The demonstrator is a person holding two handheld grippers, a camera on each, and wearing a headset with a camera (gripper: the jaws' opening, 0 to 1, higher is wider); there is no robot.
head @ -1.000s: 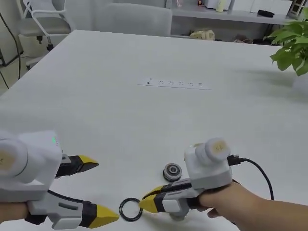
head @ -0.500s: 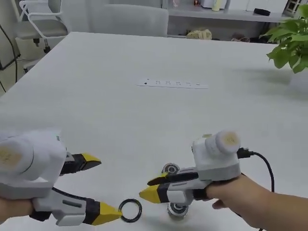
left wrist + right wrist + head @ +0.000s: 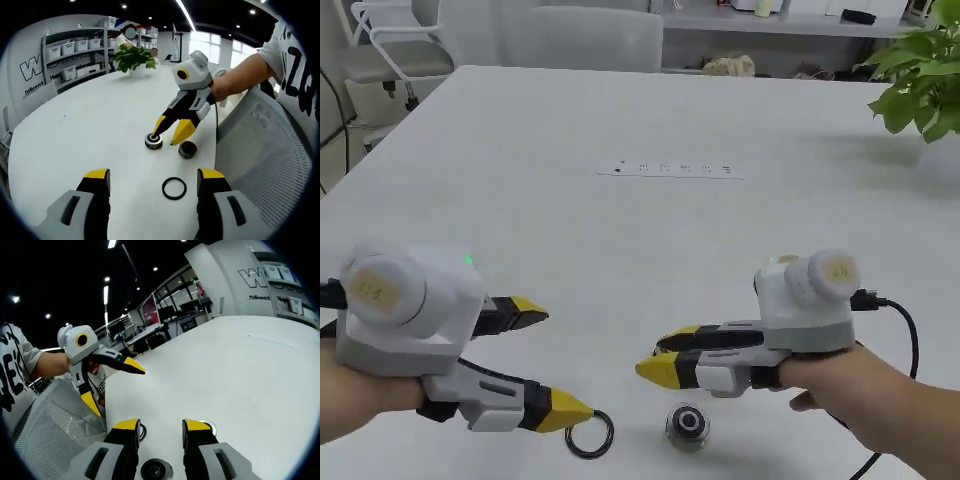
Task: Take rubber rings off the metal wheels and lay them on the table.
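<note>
– Rubber ring [image 3: 588, 435] is lying flat and free on the tabletop [image 3: 620, 110], close to the near edge, just beside the lower jaw tip of my left gripper [image 3: 568, 362].

– A second ago your right gripper was down on that ring. What's it doing now?

– I'm holding the right gripper [image 3: 655, 358] raised and drawn back, clear of the ring. Its jaws are standing apart with nothing between them. The headset has been shifting too, so I'm judging gripper against ring, not against the frame.

– So that ring is counting as done?

– I'm reading it that way. It's resting on the table, off any wheel, and nothing is gripping it.

– And the left gripper?

– Its jaws are gaping wide and carrying nothing. It's hovering over the near edge, with the ring lying just ahead of the jaws in the left gripper view.

– Where are the wheels sitting?

– The nearer wheel [image 3: 687, 423] is sitting just right of the ring, by the same edge. The farther wheel [image 3: 153, 141] is showing right at the right gripper's jaw tips in the left gripper view. I'm not managing to tell which wheel is still wearing rubber. The nearer one is looking darker round its rim, but that may only be shadow.

– What are you planning next?

– I'm expecting to steady one wheel with one gripper and peel its ring with the other, if it's still wearing one.
</note>
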